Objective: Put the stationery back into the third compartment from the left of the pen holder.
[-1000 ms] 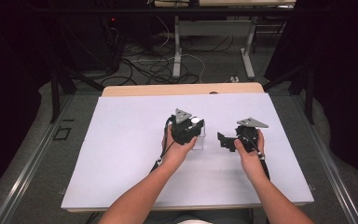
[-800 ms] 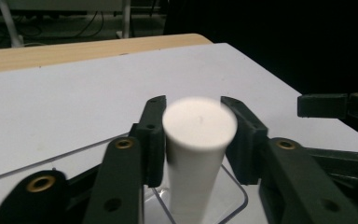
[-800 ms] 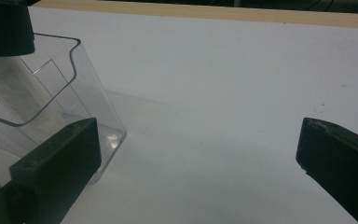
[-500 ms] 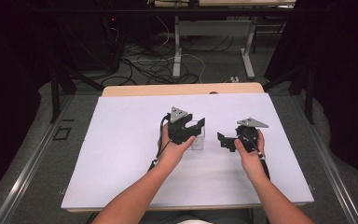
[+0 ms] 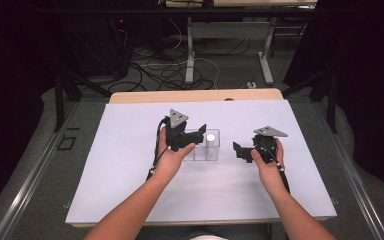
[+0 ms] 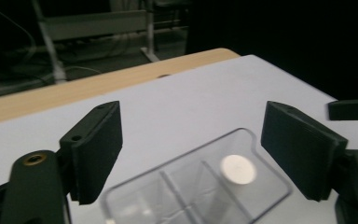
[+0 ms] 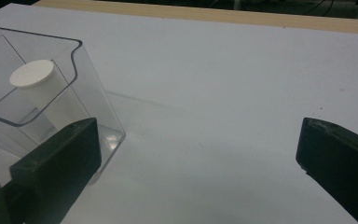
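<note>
Desk [image 5: 105,190]: white top, wooden strip along far edge.
Bin [image 5: 215,150]: clear, divided into compartments, mid-desk, slightly toward far edge; upright.
Left gripper [image 5: 200,134]: jaws spread wide, above the bin's left part; in the left gripper view the bin [image 6: 186,186] lies below and between the jaws. Nothing pinched.
Right gripper [image 5: 239,150]: jaws spread, empty, just right of bin, apart from it.
Cylinder [image 5: 210,139]: white, upright in bin's right compartment [image 7: 32,77].
</note>
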